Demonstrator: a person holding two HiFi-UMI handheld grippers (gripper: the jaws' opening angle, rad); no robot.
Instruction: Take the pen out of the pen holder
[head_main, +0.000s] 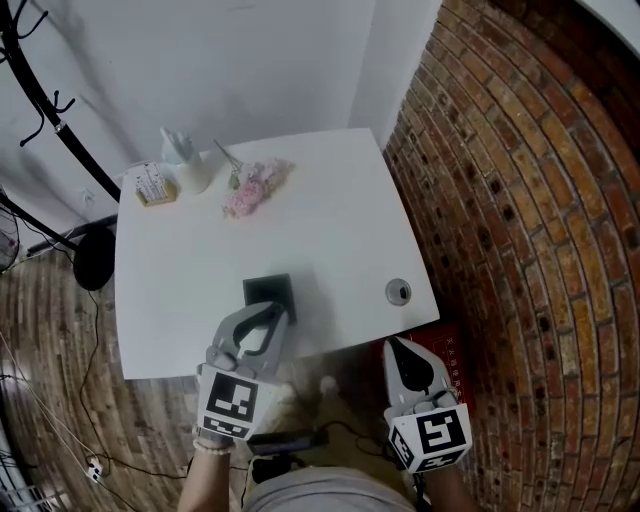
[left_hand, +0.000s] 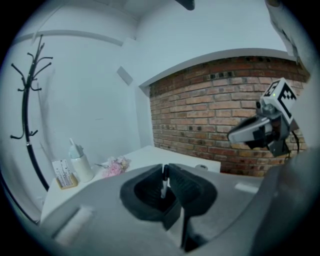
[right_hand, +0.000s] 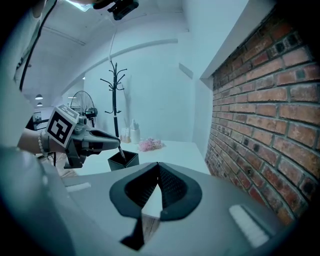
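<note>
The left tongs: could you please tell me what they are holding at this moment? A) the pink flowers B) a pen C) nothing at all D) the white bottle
B: in the left gripper view the left tongs are closed on a thin pen, and the right gripper view shows that pen hanging over the open black pen holder.

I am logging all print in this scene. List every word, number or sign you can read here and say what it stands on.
No text here can be read.
Small card: dark printed lines, too small to read.
Red item: white marks, blurred.
Left gripper and right gripper cubes: black-and-white square patterns only, no words.
</note>
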